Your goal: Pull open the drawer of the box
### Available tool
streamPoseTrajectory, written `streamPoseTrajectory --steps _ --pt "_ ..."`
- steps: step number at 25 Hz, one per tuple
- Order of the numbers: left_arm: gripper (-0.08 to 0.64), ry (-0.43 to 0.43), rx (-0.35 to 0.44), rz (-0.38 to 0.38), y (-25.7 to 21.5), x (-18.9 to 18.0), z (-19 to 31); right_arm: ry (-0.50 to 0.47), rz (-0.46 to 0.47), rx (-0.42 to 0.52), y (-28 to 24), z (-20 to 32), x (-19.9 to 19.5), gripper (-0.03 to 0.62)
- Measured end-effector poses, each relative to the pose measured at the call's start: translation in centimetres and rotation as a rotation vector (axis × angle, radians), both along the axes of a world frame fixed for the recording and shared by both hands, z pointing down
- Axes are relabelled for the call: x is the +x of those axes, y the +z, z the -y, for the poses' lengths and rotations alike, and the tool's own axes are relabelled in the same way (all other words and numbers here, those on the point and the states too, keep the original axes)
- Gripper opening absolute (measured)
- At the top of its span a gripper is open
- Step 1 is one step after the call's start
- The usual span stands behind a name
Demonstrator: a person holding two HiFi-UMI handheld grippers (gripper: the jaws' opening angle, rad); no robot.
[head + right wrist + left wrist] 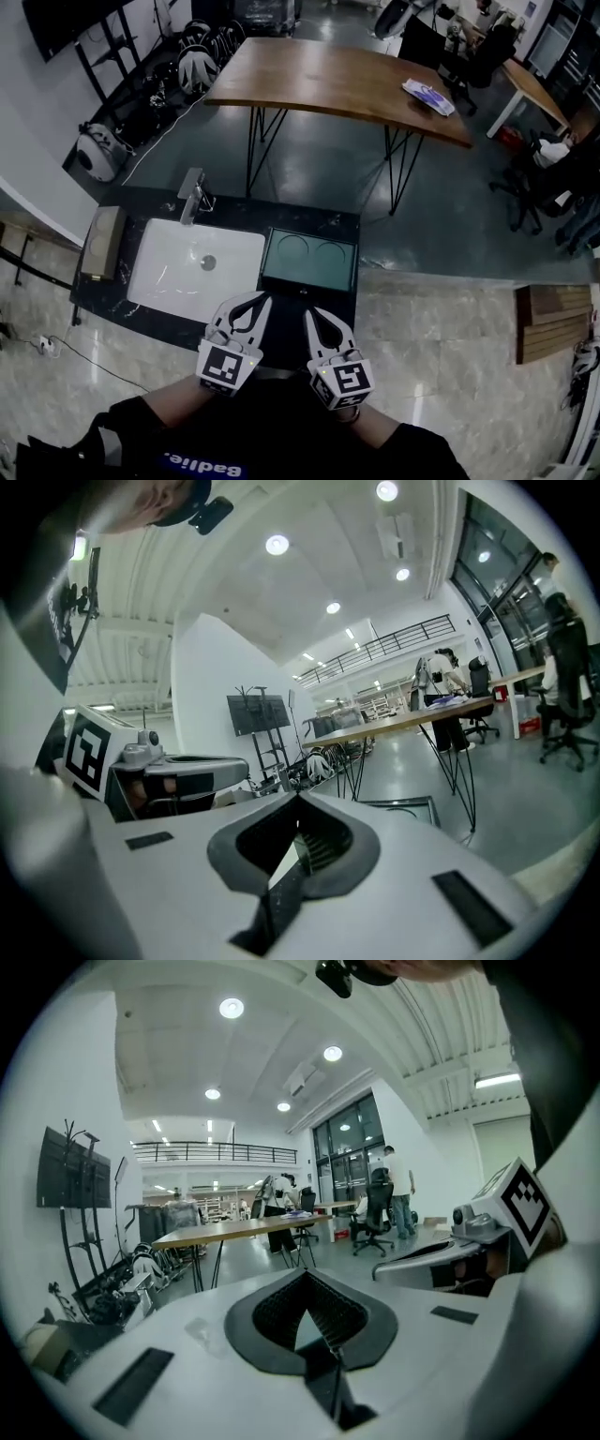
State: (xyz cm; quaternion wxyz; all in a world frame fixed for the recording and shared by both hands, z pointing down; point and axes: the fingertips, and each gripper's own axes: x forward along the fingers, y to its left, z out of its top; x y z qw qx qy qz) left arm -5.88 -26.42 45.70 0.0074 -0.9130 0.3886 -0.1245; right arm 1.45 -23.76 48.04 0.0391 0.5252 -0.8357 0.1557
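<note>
Hovering: the left gripper [261, 300] and right gripper [310, 315] are held side by side just past the sink's [155, 281] near right corner. They are over the near edge of the counter [234, 211] and point away from the person.
Jaws: both pairs are closed tip to tip, and nothing sits between either pair.
Box: a low brown box [101, 242] rests on the counter just left of the sink. I take it for the task's box, as nothing else box-like shows.
Direction: from the grippers the box lies to the left and a little farther off, on the sink's opposite side.
Long axis: the box runs near to far, along the sink's left edge.
Nearer hand: the left gripper is nearer, and the right would have to cross the whole sink.
Next move, judged: the left gripper needs to swing left across the sink and open its jaws before it can take any pull.
Other things: a faucet [192, 195] stands behind the sink, and a cooktop [309, 261] lies just right of it.
Hidden: no drawer front or handle can be made out on the box, so I cannot tell which way the drawer slides. The counter's front, nearer than the sink, is covered by the grippers and the person's body. Both gripper views look out across the room and miss the box.
</note>
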Motion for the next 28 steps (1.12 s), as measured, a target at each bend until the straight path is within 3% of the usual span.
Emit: streamPoseTrajectory --steps 4,8,14,19,21,23,28 --pt "0.002 0.014 -0.034 0.146 2.2 1.3 2.1 -0.047 0.043 -0.074 2.6 0.9 0.7 0.000" --pt "0.002 0.007 -0.066 0.235 4.7 2.5 4.0 -0.082 0.078 -0.132 4.6 1.5 1.7 0.000" --pt "0.002 0.100 -0.078 0.492 8.8 4.0 7.1 -0.085 0.246 -0.300 9.1 1.8 2.7 0.000" --pt "0.002 0.179 0.005 0.754 11.1 5.3 10.7 -0.046 0.396 -0.427 12.7 2.3 3.1 0.003" --pt "0.002 0.218 0.044 0.869 12.2 5.4 11.8 -0.029 0.450 -0.457 13.3 2.3 3.0 0.050" --pt "0.002 0.259 0.068 0.967 13.3 5.2 12.8 -0.015 0.493 -0.473 13.6 2.4 2.9 0.055" --pt "0.002 0.346 0.071 1.097 15.5 4.5 14.6 0.018 0.556 -0.500 14.6 3.5 2.9 0.095"
